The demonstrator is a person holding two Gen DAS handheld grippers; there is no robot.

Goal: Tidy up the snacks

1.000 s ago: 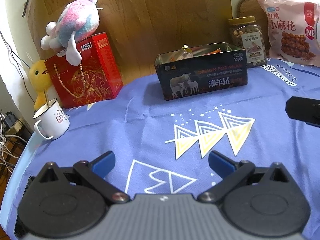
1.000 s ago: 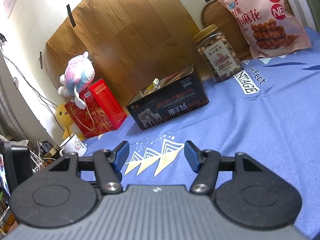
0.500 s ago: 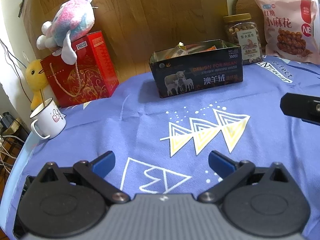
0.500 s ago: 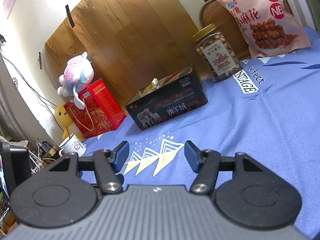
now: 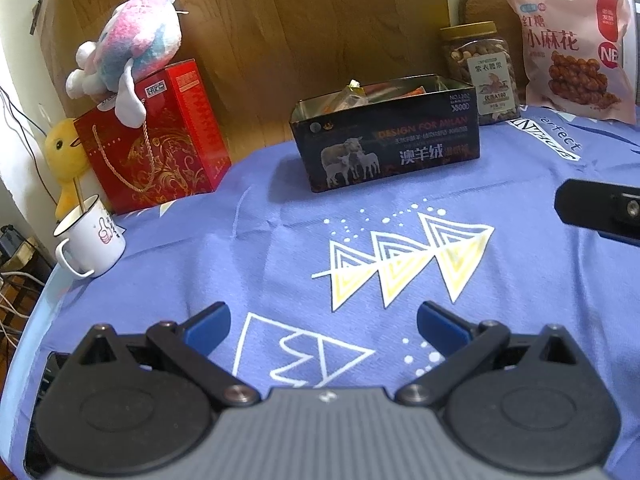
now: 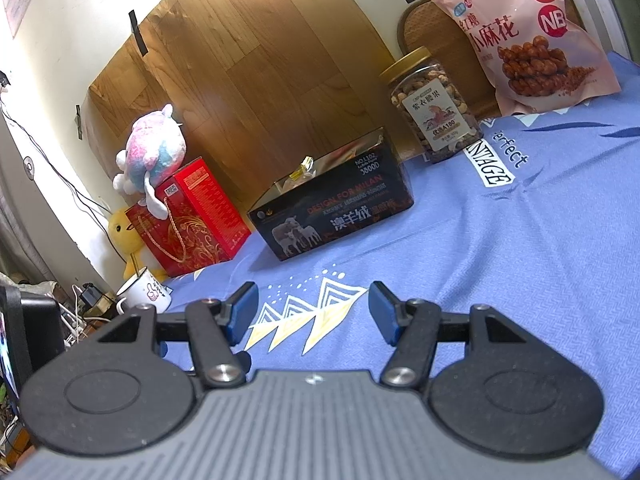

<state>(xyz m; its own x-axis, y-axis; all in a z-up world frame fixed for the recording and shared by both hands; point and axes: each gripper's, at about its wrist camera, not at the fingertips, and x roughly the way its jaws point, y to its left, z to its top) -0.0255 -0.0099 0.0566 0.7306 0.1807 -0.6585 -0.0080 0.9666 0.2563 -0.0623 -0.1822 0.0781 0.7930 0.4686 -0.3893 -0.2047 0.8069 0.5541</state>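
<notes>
A black tin box (image 5: pixel 386 148) with sheep printed on its side stands at the back of the blue cloth and holds several wrapped snacks (image 5: pixel 354 94); it also shows in the right wrist view (image 6: pixel 332 216). A jar of nuts (image 5: pixel 480 72) (image 6: pixel 434 108) and a pink snack bag (image 5: pixel 572 52) (image 6: pixel 524 36) stand to its right. My left gripper (image 5: pixel 322 326) is open and empty over the near cloth. My right gripper (image 6: pixel 312 312) is open and empty, also well short of the box; part of it shows at the right edge of the left wrist view (image 5: pixel 600 208).
A red gift box (image 5: pixel 156 140) with a plush toy (image 5: pixel 128 48) on top stands at the back left, beside a yellow duck toy (image 5: pixel 66 152) and a white mug (image 5: pixel 90 240). A wooden board (image 5: pixel 300 20) backs the table. The table edge runs along the left.
Both grippers have drawn back slightly from the box and stayed open. The box and the other things have not moved.
</notes>
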